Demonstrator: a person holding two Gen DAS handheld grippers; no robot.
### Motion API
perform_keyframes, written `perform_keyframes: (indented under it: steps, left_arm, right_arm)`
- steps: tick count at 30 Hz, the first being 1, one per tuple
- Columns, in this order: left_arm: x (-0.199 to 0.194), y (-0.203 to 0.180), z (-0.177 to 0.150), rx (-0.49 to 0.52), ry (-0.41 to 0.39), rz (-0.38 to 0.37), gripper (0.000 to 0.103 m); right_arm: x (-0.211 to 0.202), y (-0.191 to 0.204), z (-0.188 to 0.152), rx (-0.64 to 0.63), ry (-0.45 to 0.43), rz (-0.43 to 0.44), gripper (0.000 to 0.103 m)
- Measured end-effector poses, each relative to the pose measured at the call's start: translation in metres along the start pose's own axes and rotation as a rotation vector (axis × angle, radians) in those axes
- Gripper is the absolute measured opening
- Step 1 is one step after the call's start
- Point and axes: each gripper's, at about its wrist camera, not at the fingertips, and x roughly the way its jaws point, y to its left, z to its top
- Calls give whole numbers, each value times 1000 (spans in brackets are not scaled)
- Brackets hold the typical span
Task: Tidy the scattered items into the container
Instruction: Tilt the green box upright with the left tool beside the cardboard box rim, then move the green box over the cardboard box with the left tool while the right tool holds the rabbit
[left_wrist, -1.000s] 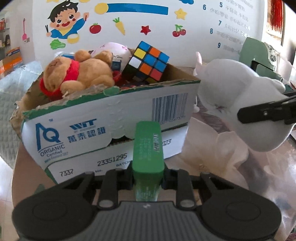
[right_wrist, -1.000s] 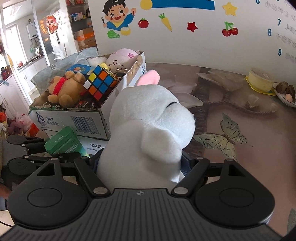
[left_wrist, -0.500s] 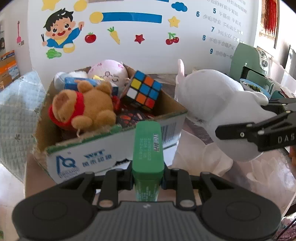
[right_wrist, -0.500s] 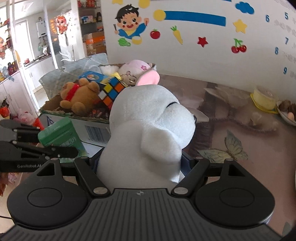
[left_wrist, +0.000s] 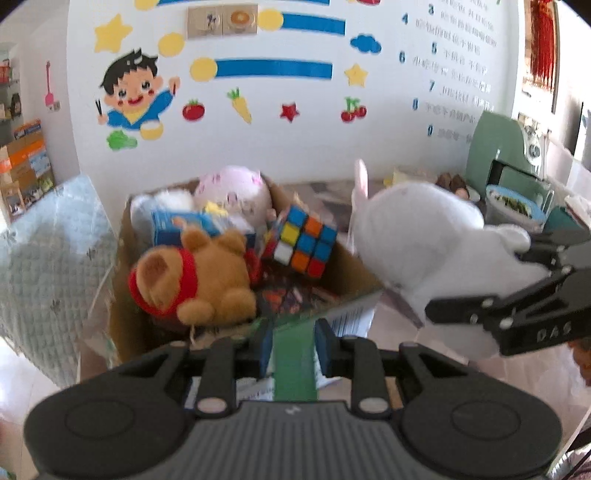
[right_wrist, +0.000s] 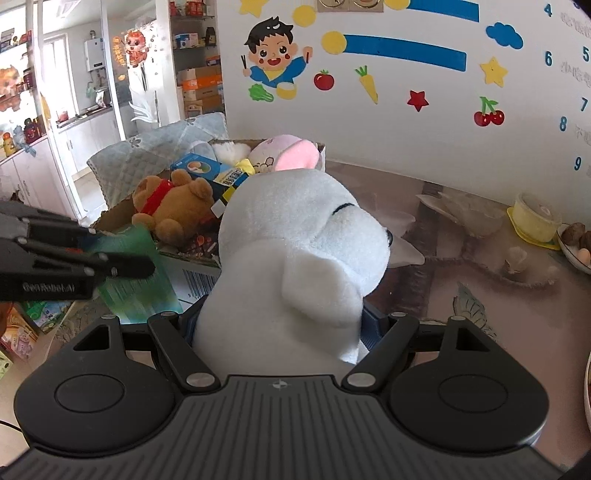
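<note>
The left gripper (left_wrist: 293, 343) pinches a stiff green box (left_wrist: 294, 360) at the near edge of the cardboard box (left_wrist: 125, 295). The right gripper (right_wrist: 280, 325) squeezes a white plush toy (right_wrist: 303, 251) beside it; it looks soft and light, best held around the body.

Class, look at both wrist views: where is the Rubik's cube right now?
In the left wrist view the Rubik's cube sits inside the cardboard box, at its right side, between the brown teddy bear and the held white plush.

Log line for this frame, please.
left hand-held gripper: shut on green box | right hand-held gripper: shut on white plush | both beside cardboard box, not yet inside
</note>
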Motion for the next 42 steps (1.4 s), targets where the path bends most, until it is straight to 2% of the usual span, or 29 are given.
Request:
perform_keyframes:
  steps: [6, 10, 12, 14, 16, 17, 18, 19, 20, 22, 24, 28, 30, 33, 36, 37, 39, 42]
  left_arm:
    - [6, 7, 7, -1, 2, 14, 25]
    - [6, 9, -5, -17, -1, 13, 26]
    - [0, 15, -14, -46, -20, 10, 43]
    - [-7, 21, -27, -80, -32, 23, 52]
    - [-11, 24, -42, -83, -26, 55, 53]
    - [-10, 23, -50, -68, -6, 79, 62]
    - [-8, 23, -57, -54, 15, 103, 78]
    - [-4, 23, -63, -59, 47, 107, 85]
    - [1, 23, -69, -69, 78, 114, 90]
    - [11, 17, -79, -73, 137, 127, 92]
    - [22, 7, -86, -62, 182, 126, 101]
    - [40, -15, -93, -21, 214, 178, 103]
    - [51, -24, -96, 6, 228, 230, 103]
    - [68, -26, -100, 1, 260, 286, 103]
    - [72, -22, -104, -21, 213, 292, 102]
    - [71, -19, -104, -39, 197, 277, 100]
    - [69, -13, -105, -75, 166, 248, 71]
    - [66, -11, -104, -54, 152, 239, 69]
  right_arm:
    - [0, -1, 3, -1, -6, 7, 98]
    - [2, -2, 1, 5, 0, 8, 98]
    - [2, -3, 0, 12, 3, 8, 98]
    - [3, -5, -2, 18, 7, 8, 98]
    - [2, -6, -5, 20, 10, 0, 98]
    - [3, -7, -6, 24, 12, -3, 98]
    - [3, -9, -7, 30, 15, -5, 98]
    - [4, -10, -7, 35, 17, -6, 98]
    - [4, -11, -8, 39, 17, -8, 98]
    - [5, -10, -9, 40, 17, -11, 98]
    - [7, -9, -10, 39, 18, -11, 98]
    - [10, -8, -13, 43, 24, -6, 98]
    - [10, -9, -15, 49, 26, -4, 98]
    - [10, -11, -18, 58, 31, -7, 98]
    - [11, -16, -22, 72, 37, -11, 98]
    - [11, -17, -24, 77, 39, -12, 99]
    - [11, -20, -26, 84, 44, -12, 99]
    - [10, -23, -29, 92, 44, -13, 99]
